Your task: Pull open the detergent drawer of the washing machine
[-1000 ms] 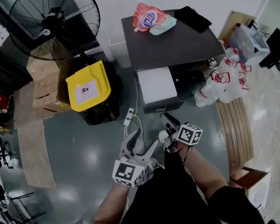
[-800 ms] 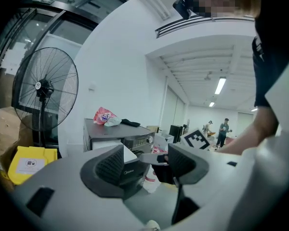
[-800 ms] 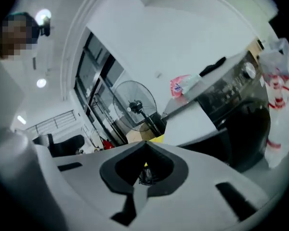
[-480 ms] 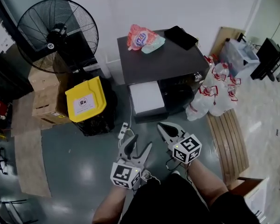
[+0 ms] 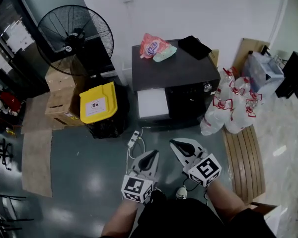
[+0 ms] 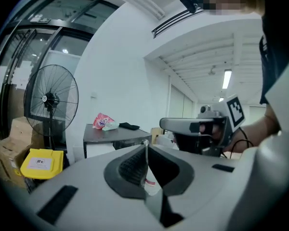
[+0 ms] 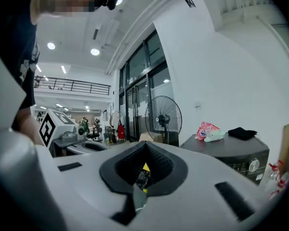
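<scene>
Task not yet begun. The dark grey washing machine (image 5: 184,71) stands ahead, with its white detergent drawer (image 5: 151,103) at the left of the front, judged unopened. The left gripper (image 5: 152,155) has just closed its jaws on nothing. The right gripper (image 5: 175,143) is likewise closed and empty. Both are held well apart from the machine, so approach, grasp and pull remain.
</scene>
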Demonstrator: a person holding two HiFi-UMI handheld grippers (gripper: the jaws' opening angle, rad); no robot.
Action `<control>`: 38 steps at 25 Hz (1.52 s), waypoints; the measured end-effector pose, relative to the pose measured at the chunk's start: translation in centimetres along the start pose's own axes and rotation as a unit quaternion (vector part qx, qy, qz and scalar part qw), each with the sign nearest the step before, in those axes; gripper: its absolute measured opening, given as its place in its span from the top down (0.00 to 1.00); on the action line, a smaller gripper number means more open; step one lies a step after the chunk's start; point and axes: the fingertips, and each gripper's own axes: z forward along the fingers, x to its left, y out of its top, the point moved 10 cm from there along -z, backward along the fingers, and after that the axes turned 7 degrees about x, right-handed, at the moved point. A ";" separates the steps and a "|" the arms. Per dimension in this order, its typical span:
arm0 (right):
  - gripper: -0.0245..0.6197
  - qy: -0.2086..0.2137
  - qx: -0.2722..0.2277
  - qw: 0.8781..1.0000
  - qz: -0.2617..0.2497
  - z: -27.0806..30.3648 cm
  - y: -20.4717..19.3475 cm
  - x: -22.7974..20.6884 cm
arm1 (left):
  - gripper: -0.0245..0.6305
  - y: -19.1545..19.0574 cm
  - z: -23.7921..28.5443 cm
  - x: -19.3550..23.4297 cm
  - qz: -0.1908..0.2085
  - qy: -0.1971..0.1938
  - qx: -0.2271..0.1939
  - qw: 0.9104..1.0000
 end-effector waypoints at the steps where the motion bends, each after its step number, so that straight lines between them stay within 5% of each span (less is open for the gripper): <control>1: 0.96 0.004 0.000 1.000 -0.012 -0.9 0.2 0.3 | 0.94 -0.1 -0.2 -1.0 0.002 0.004 0.001 1.000; 10: 0.96 0.031 0.008 0.999 -0.037 -5.2 -0.9 3.1 | 0.94 -1.4 -3.1 -6.0 -0.005 0.031 -0.006 0.999; 38: 0.96 0.039 0.017 0.999 -0.015 -5.7 -2.1 2.6 | 0.94 -1.9 -3.0 -6.7 -0.012 0.048 -0.012 0.999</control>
